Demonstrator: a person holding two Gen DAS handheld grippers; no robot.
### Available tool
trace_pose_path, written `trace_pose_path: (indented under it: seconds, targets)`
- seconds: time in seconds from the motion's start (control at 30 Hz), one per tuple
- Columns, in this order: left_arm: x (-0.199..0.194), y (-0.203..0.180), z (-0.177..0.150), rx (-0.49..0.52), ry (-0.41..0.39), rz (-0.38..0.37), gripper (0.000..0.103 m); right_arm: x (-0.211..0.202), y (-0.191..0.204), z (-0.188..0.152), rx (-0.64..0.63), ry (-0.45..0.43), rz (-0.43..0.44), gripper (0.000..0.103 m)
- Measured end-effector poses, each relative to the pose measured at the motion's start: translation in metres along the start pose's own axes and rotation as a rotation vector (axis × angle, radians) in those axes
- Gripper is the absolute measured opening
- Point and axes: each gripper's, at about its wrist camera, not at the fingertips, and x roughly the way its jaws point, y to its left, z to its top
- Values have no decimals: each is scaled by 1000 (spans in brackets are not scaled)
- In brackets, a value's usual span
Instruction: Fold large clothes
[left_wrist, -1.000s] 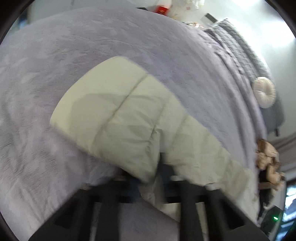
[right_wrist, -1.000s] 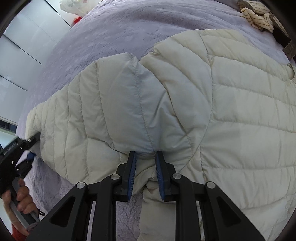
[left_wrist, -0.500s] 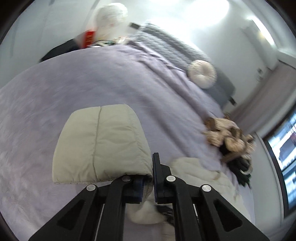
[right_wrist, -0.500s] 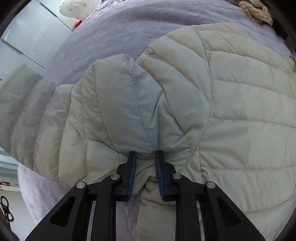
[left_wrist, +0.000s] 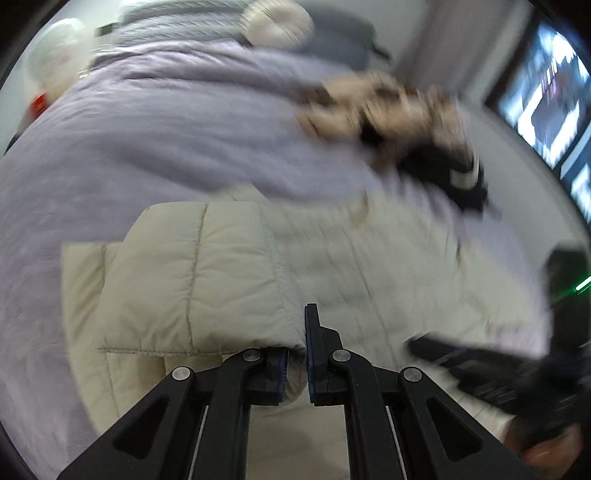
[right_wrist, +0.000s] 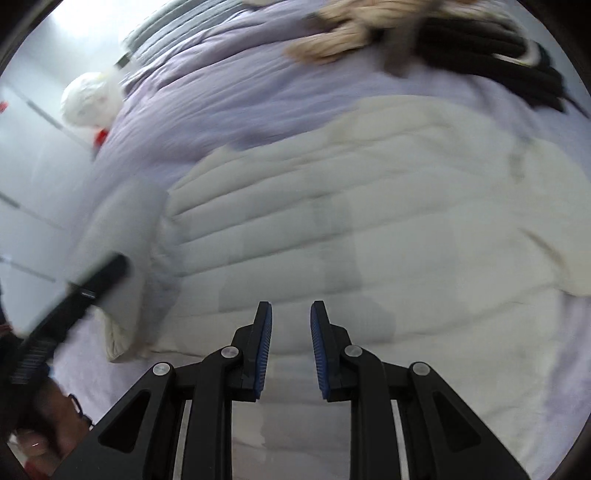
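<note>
Cream quilted jacket (right_wrist: 388, 229), spread mid-frame across lavender bedspread (left_wrist: 177, 122); sleeve cuff (left_wrist: 192, 288) clamped lower center in left gripper (left_wrist: 294, 363). Right gripper (right_wrist: 291, 347) parted, empty, above jacket's hem.
</note>
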Motion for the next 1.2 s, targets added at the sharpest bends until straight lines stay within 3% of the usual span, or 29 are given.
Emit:
trace_pose_path:
  seconds: [0.17,0.3,0.37,0.4,0.47,0.6,0.7,0.77,0.9,1.0,1.13,1.2]
  targets:
    - [42,-43,-22,125,131,54,10,-17,-62,-14,82,9,-33,24]
    - [49,-54,-39,173,179,110,13,-21,-83,-20,122,11,-29,24]
    - [49,-57,-43,189,191,145,57,-24,-88,-23,131,8,-27,24]
    - [45,-59,-45,194,175,167,85,-26,-92,-24,135,5,-25,24]
    - [42,-63,-45,222,144,199,87,-30,-99,-23,135,-1,-24,24]
    - [30,-63,-49,221,170,210,87,-35,-103,-21,118,-2,-17,26]
    - [1,-45,-58,144,119,188,87,-39,-92,-20,66,-10,-12,55]
    - [-19,-29,-67,85,71,223,87,-40,-74,-17,-4,-26,3,83]
    - [-47,21,-92,-51,33,343,87,-35,-17,-15,-230,-53,7,84]
    - [-48,54,-109,-123,78,400,87,-20,40,-22,-457,-69,-21,84]
    - [-40,71,-125,-131,114,442,87,13,104,-36,-740,-140,-149,84]
    - [-35,73,-127,-122,113,450,87,28,121,-36,-810,-189,-216,84]
